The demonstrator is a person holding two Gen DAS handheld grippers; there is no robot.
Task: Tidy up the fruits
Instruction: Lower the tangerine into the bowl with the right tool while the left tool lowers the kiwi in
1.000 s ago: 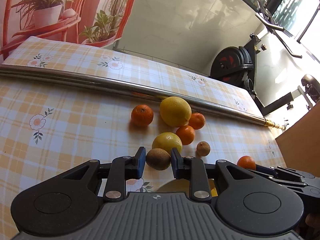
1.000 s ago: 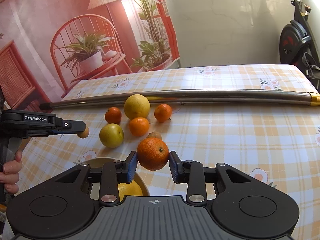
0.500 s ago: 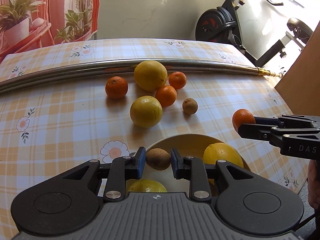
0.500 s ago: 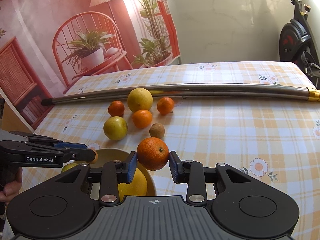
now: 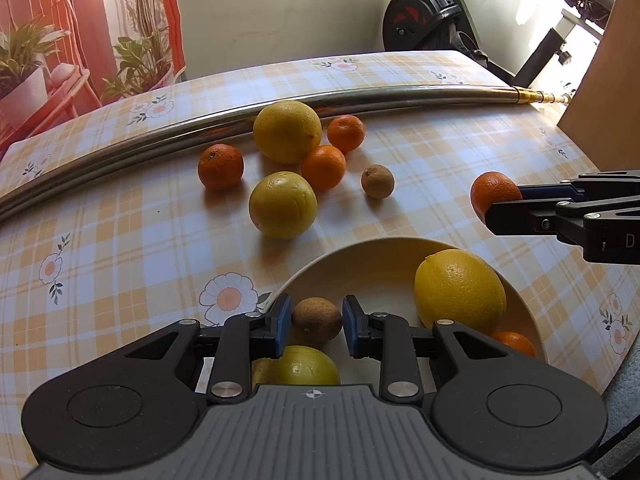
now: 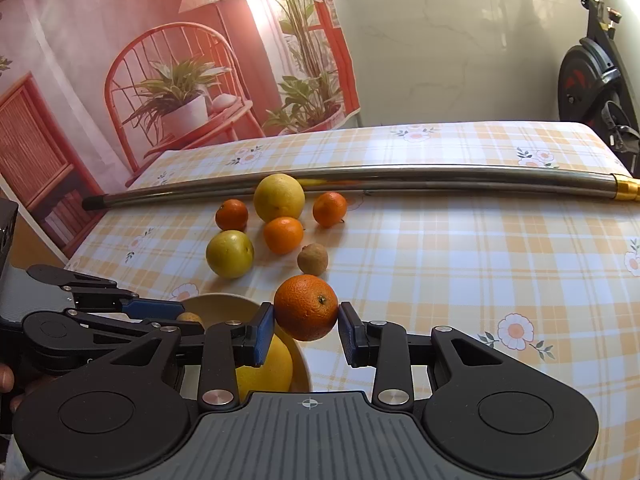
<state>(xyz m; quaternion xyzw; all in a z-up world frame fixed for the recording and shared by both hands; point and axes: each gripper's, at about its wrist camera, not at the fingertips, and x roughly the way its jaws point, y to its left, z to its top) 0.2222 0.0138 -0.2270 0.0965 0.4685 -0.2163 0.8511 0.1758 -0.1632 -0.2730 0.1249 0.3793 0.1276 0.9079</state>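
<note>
My left gripper (image 5: 313, 327) is shut on a brown kiwi (image 5: 316, 318) and holds it over the cream bowl (image 5: 372, 258). The bowl holds a big yellow citrus (image 5: 460, 291), a yellow-green fruit (image 5: 298, 370) and a small orange (image 5: 514, 342). My right gripper (image 6: 306, 326) is shut on an orange (image 6: 306, 307), just right of the bowl (image 6: 216, 305); it also shows in the left wrist view (image 5: 494, 196). On the cloth lie a large yellow citrus (image 5: 287, 131), a yellow fruit (image 5: 282, 205), three small oranges (image 5: 220, 166) and a second kiwi (image 5: 377, 181).
A long steel pole (image 5: 168, 130) lies across the checked tablecloth behind the loose fruit. A brown board (image 5: 600, 80) stands at the table's right edge. An exercise bike (image 6: 592, 80) stands beyond the far right corner.
My left gripper has carried the kiwi back and lower, over the bowl. My right gripper, still holding the orange, has drawn a little closer to the bowl.
</note>
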